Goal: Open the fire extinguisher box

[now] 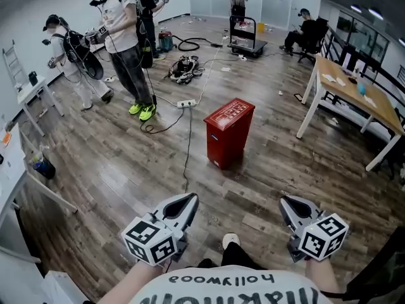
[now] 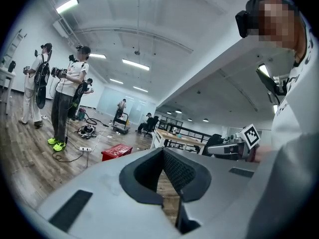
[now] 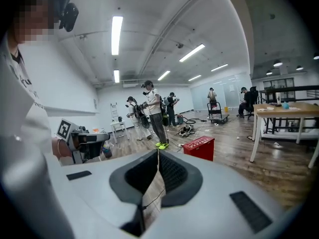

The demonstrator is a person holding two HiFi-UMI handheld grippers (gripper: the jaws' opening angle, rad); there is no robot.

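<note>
Open room: bare floor lies on every side of the fire extinguisher box. The widest free stretch is on the box's near side, where both tools hang above the floor.
Edges: a black cable runs along the floor just left of the box, coming from a power strip beyond it. A long desk on white legs stands well to the right of the box. Standing persons are beyond the box to the left.
Materials: the floor is matt grey-brown planks. The desk top is pale wood. The tools are smooth grey shells with black ribbed pads.
Box: red, smooth and hard-sided, a rectangular block taller than it is wide. It stands upright on the floor with its top panel flat and shut. The white print on top is too small to read.
Left tool: on the near side of the box and to its left, well apart from it. Its jaws are together with nothing between them.
Right tool: on the near side of the box and to its right, well apart from it. Its jaw tips meet and hold nothing.
</note>
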